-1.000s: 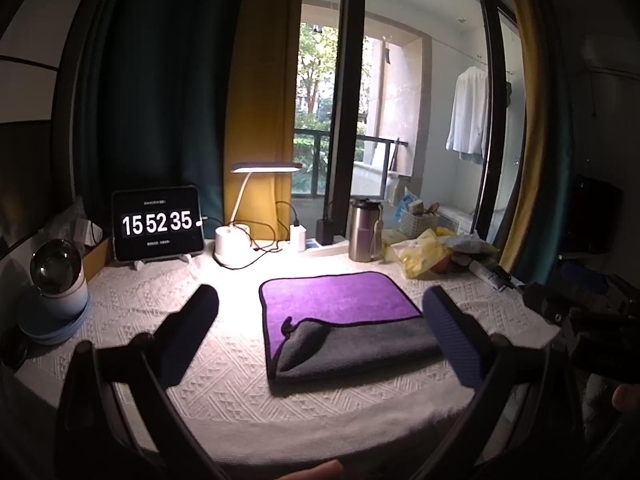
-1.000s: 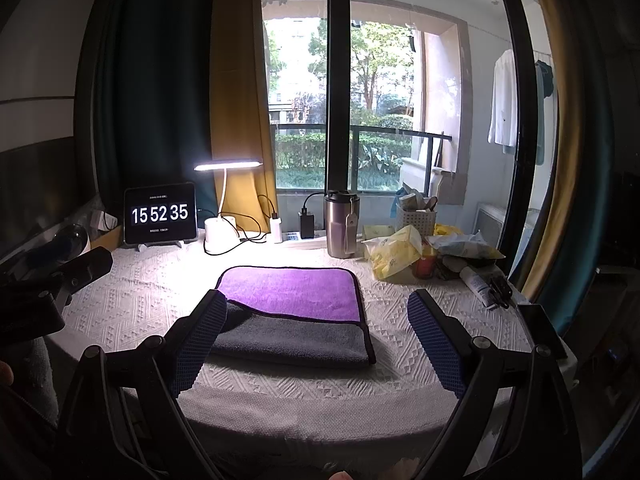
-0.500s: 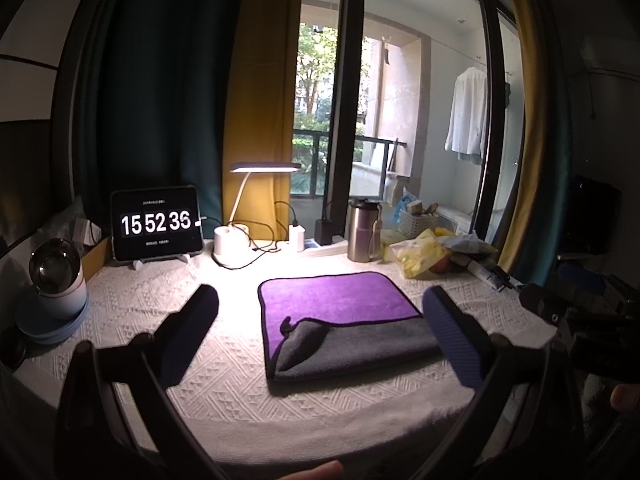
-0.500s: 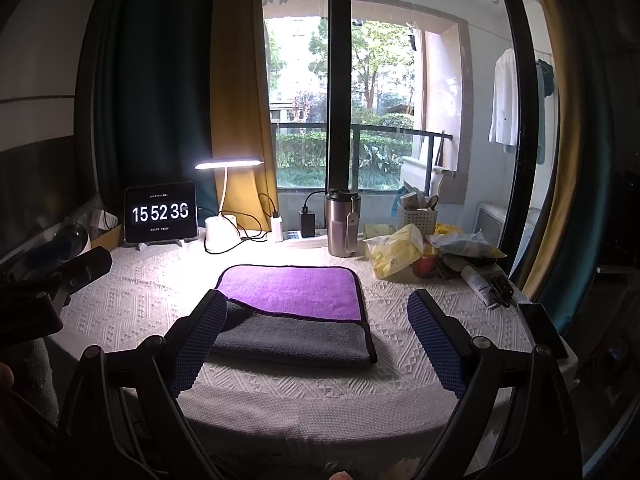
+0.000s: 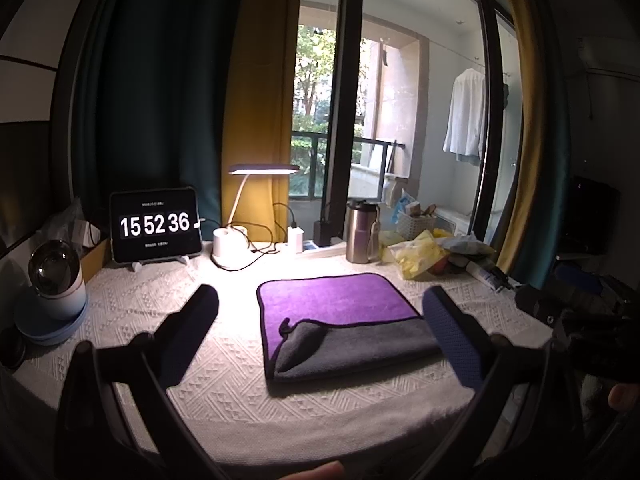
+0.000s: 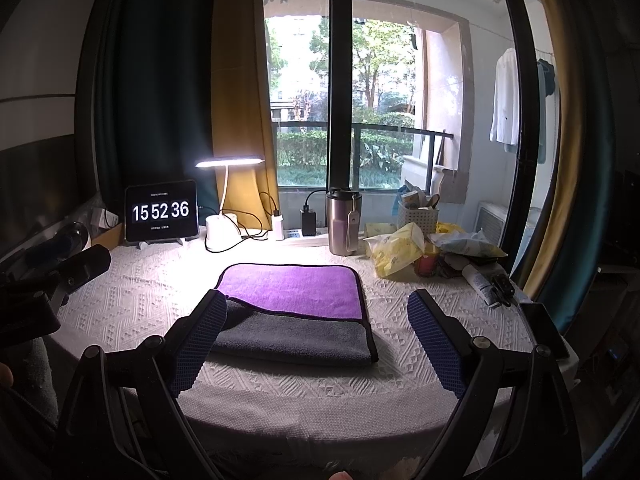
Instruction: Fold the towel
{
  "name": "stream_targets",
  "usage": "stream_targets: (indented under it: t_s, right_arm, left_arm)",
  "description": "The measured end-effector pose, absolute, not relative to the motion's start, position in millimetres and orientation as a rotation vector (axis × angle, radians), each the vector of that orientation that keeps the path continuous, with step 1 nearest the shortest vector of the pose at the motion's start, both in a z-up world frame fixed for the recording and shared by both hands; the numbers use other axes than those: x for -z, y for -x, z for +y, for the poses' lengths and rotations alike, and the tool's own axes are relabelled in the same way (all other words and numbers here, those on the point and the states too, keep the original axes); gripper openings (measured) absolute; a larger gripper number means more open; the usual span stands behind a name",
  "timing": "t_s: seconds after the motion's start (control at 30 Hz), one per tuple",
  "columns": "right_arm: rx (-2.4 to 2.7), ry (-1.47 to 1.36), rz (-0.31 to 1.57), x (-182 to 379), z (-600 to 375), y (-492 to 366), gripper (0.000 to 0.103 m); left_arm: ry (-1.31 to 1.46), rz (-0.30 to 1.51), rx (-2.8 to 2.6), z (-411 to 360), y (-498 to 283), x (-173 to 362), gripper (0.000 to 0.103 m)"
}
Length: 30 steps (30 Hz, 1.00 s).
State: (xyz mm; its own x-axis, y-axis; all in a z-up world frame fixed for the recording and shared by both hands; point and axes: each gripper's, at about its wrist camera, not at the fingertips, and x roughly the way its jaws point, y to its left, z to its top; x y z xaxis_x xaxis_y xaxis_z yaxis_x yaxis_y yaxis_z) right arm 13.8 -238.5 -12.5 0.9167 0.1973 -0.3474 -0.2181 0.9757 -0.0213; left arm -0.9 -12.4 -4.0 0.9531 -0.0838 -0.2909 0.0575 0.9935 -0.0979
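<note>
Your towel [image 5: 344, 328] lies mid-desk [image 5: 160, 312], purple face up, its gray near part folded over with a rumpled left corner. Both claws, left [image 5: 320, 332] and right [image 6: 316, 340], hang spread and empty. Behind, the clock [image 5: 155, 225] reads 15 52 36.

The clock [image 5: 155, 225] now reads 15 52 36, up from 15 52 35. Nothing else differs.

You get daylight from the window [image 6: 340, 92] and a bright pool under the desk lamp [image 5: 264, 169]; the tablecloth [image 5: 240, 368] glares near its base. Corners fall to black, edges bend strongly, and your near foreground stays dim and soft.
</note>
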Motion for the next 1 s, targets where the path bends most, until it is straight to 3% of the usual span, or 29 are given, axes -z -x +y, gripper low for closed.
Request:
stream_targets:
  t_s: [1.0]
  right_arm:
    - [-0.213, 0.059, 0.363, 15.1, -236.9, -16.0, 0.094]
  left_arm:
    - [0.087, 0.309, 0.083, -13.8, -2.8, 3.7, 0.103]
